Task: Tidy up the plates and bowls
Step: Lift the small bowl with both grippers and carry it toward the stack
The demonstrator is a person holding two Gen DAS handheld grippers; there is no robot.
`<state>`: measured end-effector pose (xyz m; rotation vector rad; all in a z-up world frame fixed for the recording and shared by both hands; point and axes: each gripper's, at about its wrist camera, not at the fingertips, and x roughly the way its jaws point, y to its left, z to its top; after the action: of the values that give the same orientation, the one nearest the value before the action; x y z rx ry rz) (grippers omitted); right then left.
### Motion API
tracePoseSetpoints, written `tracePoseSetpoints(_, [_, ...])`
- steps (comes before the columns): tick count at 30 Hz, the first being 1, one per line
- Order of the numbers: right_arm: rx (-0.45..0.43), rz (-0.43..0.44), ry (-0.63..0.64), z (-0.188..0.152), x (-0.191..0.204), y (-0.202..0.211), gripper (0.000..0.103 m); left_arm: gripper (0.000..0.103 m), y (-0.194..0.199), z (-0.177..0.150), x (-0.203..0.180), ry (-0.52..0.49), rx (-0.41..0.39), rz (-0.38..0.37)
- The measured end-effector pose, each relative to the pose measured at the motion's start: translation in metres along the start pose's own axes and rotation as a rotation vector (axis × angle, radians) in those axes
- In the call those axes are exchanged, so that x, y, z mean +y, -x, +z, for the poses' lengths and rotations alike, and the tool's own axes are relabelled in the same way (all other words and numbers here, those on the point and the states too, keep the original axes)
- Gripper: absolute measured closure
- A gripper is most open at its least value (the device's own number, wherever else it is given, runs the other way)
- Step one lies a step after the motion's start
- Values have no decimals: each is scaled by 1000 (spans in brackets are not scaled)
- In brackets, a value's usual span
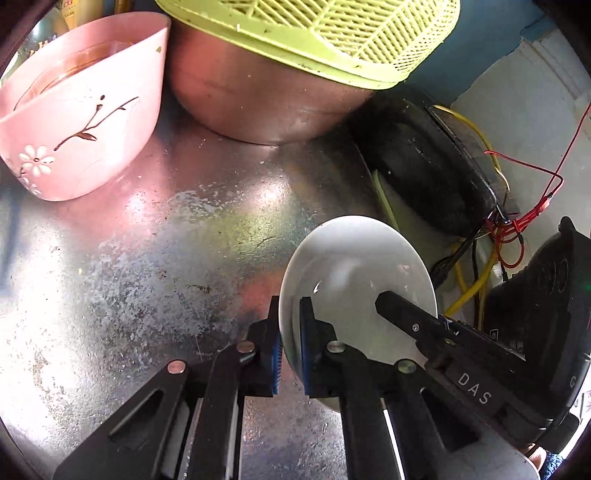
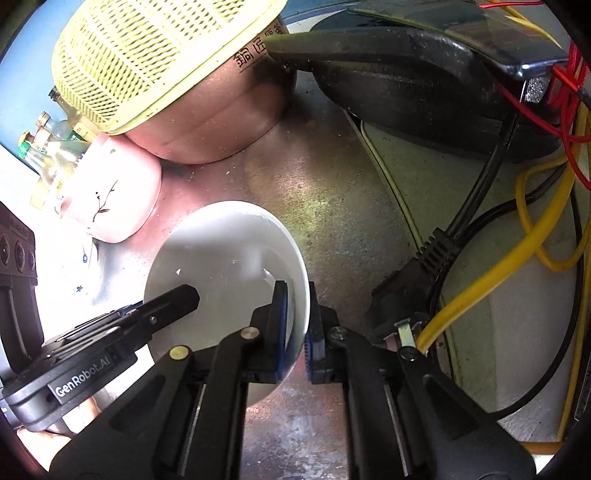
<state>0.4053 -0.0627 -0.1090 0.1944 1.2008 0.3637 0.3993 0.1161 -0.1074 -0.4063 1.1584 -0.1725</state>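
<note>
Both grippers clenched on the white bowl (image 1: 354, 280): left gripper (image 1: 291, 354) pinches its left rim, right gripper (image 2: 297, 328) the opposite rim, one pad inside and one outside the wall each. Bowl sits over the metal countertop (image 1: 147, 277), nearer than the pink flowered bowl (image 1: 81, 110) and well clear of it. Judgement: lift level with both hands together; thin rim grips may slip. Yellow strainer (image 1: 332, 33) on steel basin (image 1: 258, 96) stands beyond.
</note>
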Motion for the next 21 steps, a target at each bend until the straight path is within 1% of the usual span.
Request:
tracePoseSetpoints(6, [-11, 5, 9, -5, 7, 9, 95, 97, 18, -7, 0, -5, -13, 7])
tracePoseSetpoints(10, [-22, 11, 9, -11, 8, 19, 95, 97, 29, -11, -7, -18, -29, 8])
tracePoseSetpoints(16, [-43, 17, 18, -20, 14, 44, 95, 97, 53, -20, -14, -29, -59, 17])
tracePoseSetpoints(21, [-58, 34, 33, -22, 22, 55, 95, 97, 73, -26, -15, -27, -87, 26])
